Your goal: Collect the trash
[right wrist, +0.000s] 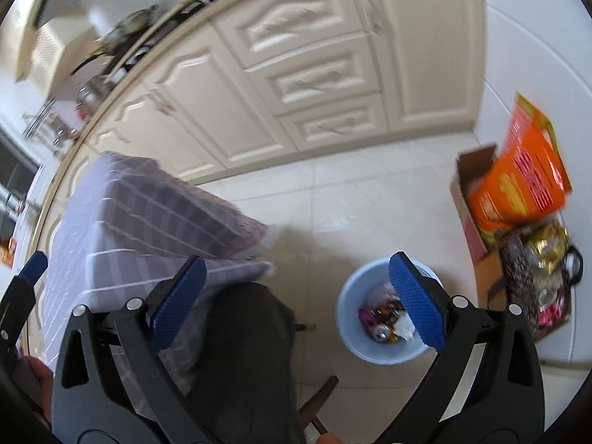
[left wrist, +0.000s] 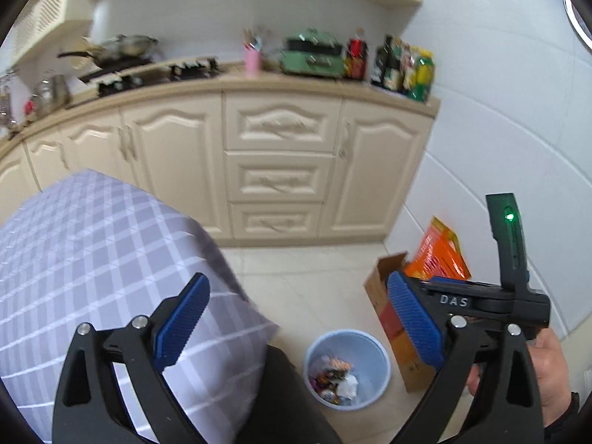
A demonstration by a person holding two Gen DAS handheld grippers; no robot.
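A light blue bin (left wrist: 364,347) stands on the tiled floor, with wrappers, a can and crumpled paper (left wrist: 335,377) in it. My left gripper (left wrist: 298,320) hangs well above the floor, open, with nothing between its blue pads (left wrist: 183,318). In the right wrist view, my right gripper (right wrist: 298,298) is open and empty too, and its right pad (right wrist: 416,299) overlaps the bin (right wrist: 355,288) and the trash (right wrist: 381,320) far below. A hand (left wrist: 551,362) holds the right gripper's body (left wrist: 499,296) at the right of the left wrist view.
A table under a grey checked cloth (left wrist: 92,259) fills the left, with a dark shape (right wrist: 240,333) at its edge. A cardboard box with an orange packet (right wrist: 518,181) and a patterned bag (right wrist: 536,277) stand by the wall. Cream cabinets (left wrist: 281,170) run behind.
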